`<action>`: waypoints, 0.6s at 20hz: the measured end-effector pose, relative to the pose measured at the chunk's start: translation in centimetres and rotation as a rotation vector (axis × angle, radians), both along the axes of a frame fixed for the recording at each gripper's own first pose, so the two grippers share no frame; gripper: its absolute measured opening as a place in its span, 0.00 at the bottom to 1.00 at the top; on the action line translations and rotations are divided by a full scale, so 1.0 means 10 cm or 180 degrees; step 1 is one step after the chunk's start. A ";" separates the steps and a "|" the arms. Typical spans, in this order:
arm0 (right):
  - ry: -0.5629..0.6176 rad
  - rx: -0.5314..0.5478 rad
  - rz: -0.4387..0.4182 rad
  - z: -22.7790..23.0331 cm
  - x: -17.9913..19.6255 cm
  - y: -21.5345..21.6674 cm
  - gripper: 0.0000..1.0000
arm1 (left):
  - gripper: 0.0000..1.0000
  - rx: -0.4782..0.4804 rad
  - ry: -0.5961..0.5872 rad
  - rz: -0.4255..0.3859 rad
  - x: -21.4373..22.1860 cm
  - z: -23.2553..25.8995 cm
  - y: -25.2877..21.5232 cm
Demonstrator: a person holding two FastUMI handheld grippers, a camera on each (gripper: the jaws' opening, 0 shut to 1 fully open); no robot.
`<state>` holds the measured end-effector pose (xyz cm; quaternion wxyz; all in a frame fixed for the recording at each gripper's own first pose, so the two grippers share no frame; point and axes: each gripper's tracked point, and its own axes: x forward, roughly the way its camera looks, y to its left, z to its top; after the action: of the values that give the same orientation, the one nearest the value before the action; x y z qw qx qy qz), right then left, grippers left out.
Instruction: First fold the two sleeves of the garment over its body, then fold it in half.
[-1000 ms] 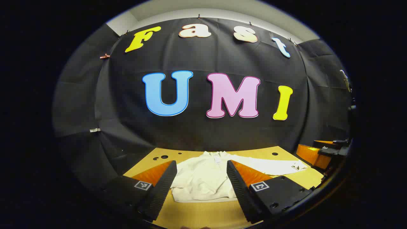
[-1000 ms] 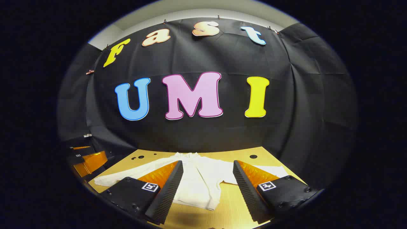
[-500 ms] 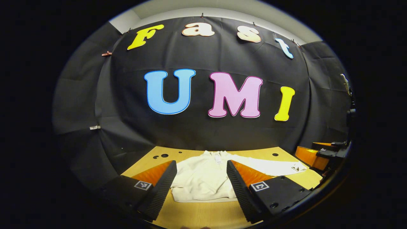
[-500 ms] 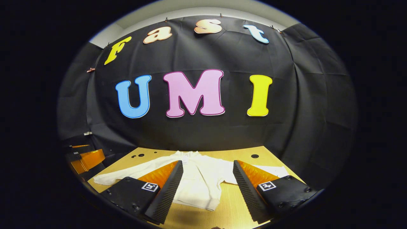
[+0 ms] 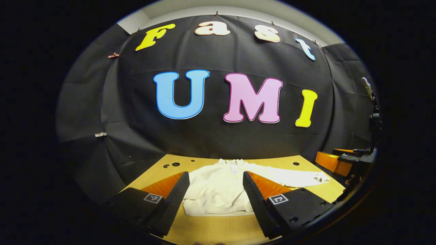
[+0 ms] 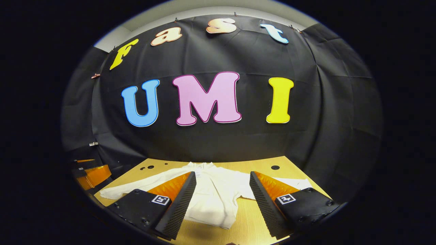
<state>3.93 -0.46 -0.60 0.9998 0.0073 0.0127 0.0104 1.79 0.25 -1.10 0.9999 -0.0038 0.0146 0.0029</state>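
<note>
The garment (image 5: 218, 189) is cream-white, soft and lightly creased, lying flat on the table (image 5: 211, 229) with its collar toward the cloth wall (image 5: 218, 136). Both sleeves lie spread outward (neither folded over the body); one sleeve (image 5: 289, 177) ends in a rumpled cuff. The table is pale wood, smooth, with round holes near its far edge. The left gripper (image 5: 214, 200) has its fingers wide apart, holding nothing, above the near hem. The right gripper (image 6: 221, 200) likewise has its ridged fingers (image 6: 178, 204) apart and empty, short of the garment (image 6: 213, 197).
</note>
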 end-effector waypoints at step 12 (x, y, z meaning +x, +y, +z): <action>0.0130 -0.0095 -0.0481 -0.11 0.48 -0.95 0.97 | 0.97 0.0010 0.0119 0.0061 0.20 -0.14 -0.01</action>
<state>8.74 -10.00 -1.67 0.9973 -0.0064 0.0326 -0.0654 3.80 0.16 -2.45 0.9994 -0.0022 0.0332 0.0126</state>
